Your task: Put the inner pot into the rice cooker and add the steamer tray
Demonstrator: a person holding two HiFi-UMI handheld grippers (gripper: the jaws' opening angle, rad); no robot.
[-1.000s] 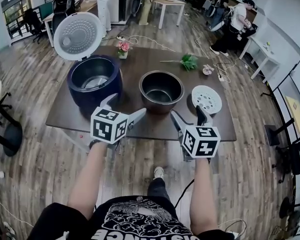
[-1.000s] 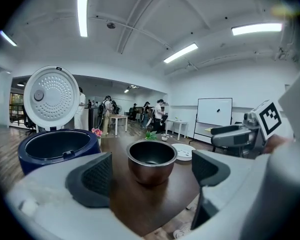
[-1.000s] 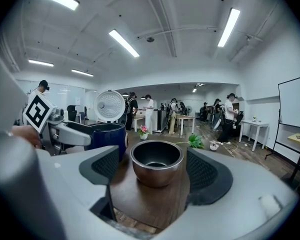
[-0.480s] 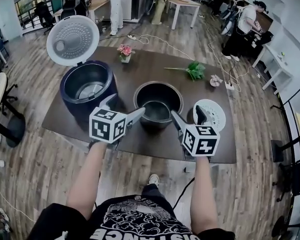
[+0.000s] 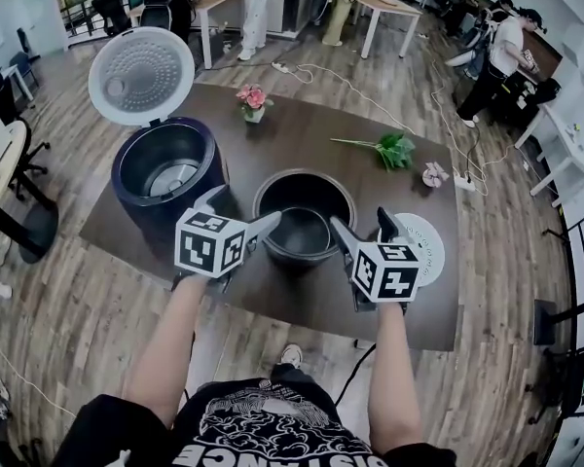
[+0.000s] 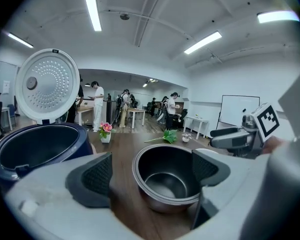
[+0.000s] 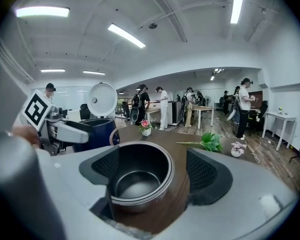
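I'm over a plank floor point(image 5: 88, 309) in an open office, with people point(image 5: 506, 52) at far desks. The dark tabletop point(image 5: 302, 129) carries the navy rice cooker point(image 5: 165, 173) at left, lid up. The inner pot point(image 5: 304, 217) stands just right of it on the tabletop. The left claw point(image 5: 243, 207) and right claw point(image 5: 362, 220) flank the pot, both spread wide and gripping nothing; I can't tell if they touch it. The right claw's marker cube half hides the white steamer tray point(image 5: 428, 246).
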